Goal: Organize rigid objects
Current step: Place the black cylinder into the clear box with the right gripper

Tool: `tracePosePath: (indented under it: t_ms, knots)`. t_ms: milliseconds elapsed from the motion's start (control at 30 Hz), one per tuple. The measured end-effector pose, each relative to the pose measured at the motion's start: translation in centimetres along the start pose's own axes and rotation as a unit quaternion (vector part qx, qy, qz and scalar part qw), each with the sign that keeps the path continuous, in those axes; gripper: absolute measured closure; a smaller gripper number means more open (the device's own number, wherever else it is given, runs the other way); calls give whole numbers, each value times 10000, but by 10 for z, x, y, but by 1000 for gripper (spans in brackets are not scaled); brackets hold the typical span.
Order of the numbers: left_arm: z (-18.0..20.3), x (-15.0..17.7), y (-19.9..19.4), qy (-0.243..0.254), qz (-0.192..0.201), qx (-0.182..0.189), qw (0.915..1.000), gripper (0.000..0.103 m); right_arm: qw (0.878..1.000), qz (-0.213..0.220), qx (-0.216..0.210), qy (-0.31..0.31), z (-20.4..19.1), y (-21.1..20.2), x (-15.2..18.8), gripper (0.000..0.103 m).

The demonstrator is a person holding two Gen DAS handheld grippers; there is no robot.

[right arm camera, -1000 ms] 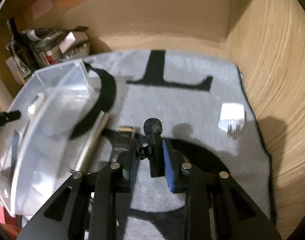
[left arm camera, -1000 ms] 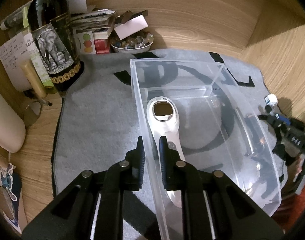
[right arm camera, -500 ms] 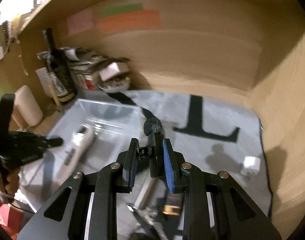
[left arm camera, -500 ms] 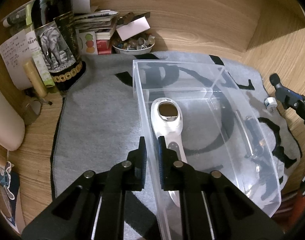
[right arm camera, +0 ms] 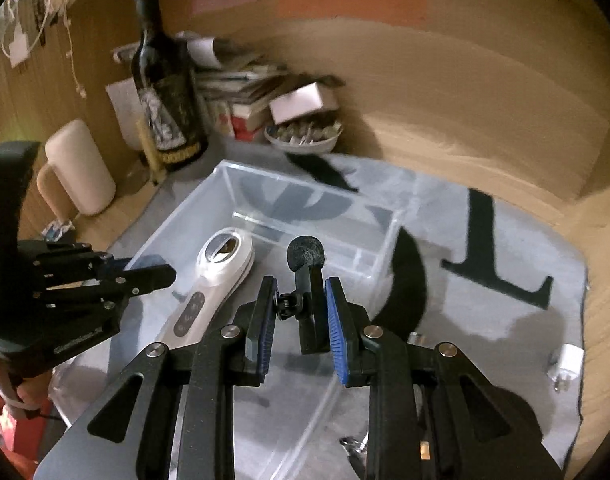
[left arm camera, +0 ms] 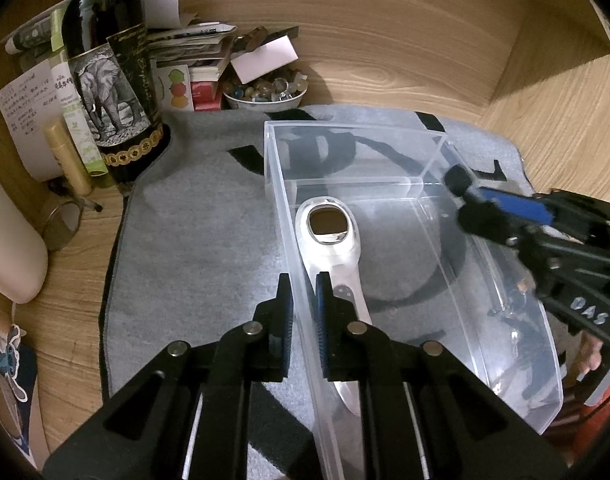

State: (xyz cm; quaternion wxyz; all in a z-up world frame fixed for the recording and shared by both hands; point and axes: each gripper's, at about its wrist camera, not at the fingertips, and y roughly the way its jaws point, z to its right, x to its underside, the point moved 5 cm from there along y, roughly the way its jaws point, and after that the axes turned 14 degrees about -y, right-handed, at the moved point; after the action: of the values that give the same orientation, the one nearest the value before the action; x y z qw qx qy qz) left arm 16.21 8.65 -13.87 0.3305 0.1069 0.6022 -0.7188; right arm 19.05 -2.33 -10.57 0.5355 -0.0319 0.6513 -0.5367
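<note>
Since a second ago the right gripper point(right arm camera: 301, 316) has lifted off the grey mat and swung over the clear plastic bin point(left arm camera: 421, 132), carrying the small black microphone point(right arm camera: 307, 280) with it, while the left gripper point(left arm camera: 303, 320) has barely shifted. Nearest in the right wrist view, the blue-padded jaws are closed most of the way on the microphone's body, its long axis running forward along the fingers with the round foam head poking out ahead, above the inside of the bin. Judging from that, the drop point lies straight below and slightly forward, so the next move seems to call for lowering and then parting the jaws. The left gripper's jaws are nearly closed around the bin's near-left wall point(left arm camera: 301, 280), one finger outside and one inside, steadying it. Just beyond them the white handheld device point(left arm camera: 333, 248) lies flat on the bin floor, lengthwise away from the left jaws, leaving free floor on its right. Farther off on the mat sits a white charger plug point(right arm camera: 567, 362), and at the back stand a wine bottle point(left arm camera: 109, 72) and a bowl of stones point(left arm camera: 265, 90).
</note>
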Motion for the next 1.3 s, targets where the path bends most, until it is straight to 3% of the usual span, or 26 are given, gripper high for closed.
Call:
tracePosePath:
  t_ms: [367, 533, 767, 1033, 1300]
  knots:
    - [2, 0, 0, 62, -18, -35, 10000, 92, 9981, -478, -287, -254, -15, 30, -2, 80]
    - [3, -1, 2, 85, -30, -80, 9999, 92, 9972, -504, -384, -405, -22, 29, -1, 64]
    - [3, -2, 3, 49, -44, -135, 9999, 92, 9989, -132, -63, -448, -15, 7, -5, 40]
    - [5, -4, 4, 36, -85, -198, 9998, 92, 9987, 296, 408, 13, 26, -27, -4, 39]
    - [7, -4, 5, 104, -93, -316, 9994, 92, 9888, 311, 1153, 898, 102, -47, 29, 33]
